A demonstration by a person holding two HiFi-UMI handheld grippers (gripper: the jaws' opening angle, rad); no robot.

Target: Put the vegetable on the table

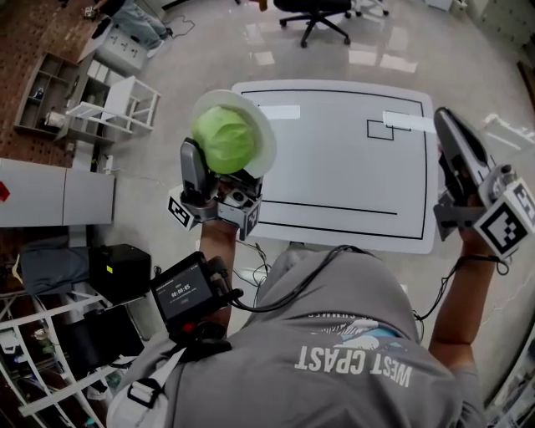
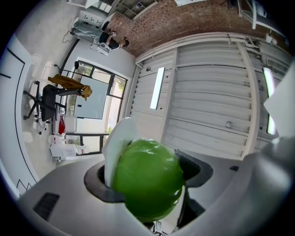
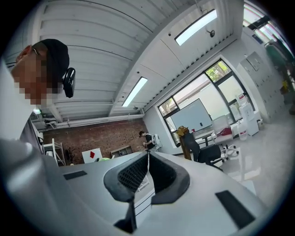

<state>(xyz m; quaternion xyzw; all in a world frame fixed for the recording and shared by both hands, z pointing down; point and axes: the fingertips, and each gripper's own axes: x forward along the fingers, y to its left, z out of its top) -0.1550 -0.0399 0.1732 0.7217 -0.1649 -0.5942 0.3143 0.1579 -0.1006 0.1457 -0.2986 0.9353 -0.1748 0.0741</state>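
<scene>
A round green vegetable [image 1: 222,139] is held up in the air off the left edge of the white table [image 1: 334,171]. My left gripper [image 1: 222,167] is shut on it. A white plate [image 1: 258,125] stands on edge against the vegetable's far side, and it too sits between the jaws. In the left gripper view the vegetable [image 2: 148,179] fills the gap of the left gripper [image 2: 147,177], with the plate [image 2: 115,143] pressed to its left. My right gripper [image 1: 441,119] hovers by the table's right edge. In its own view the right gripper [image 3: 147,156] is shut on nothing.
The table carries black outline markings and a small rectangle [image 1: 380,129]. An office chair [image 1: 314,12] stands beyond it. A wooden shelf [image 1: 48,97] and a white rack [image 1: 117,104] stand on the floor at left. A black box [image 1: 119,269] is near my left side.
</scene>
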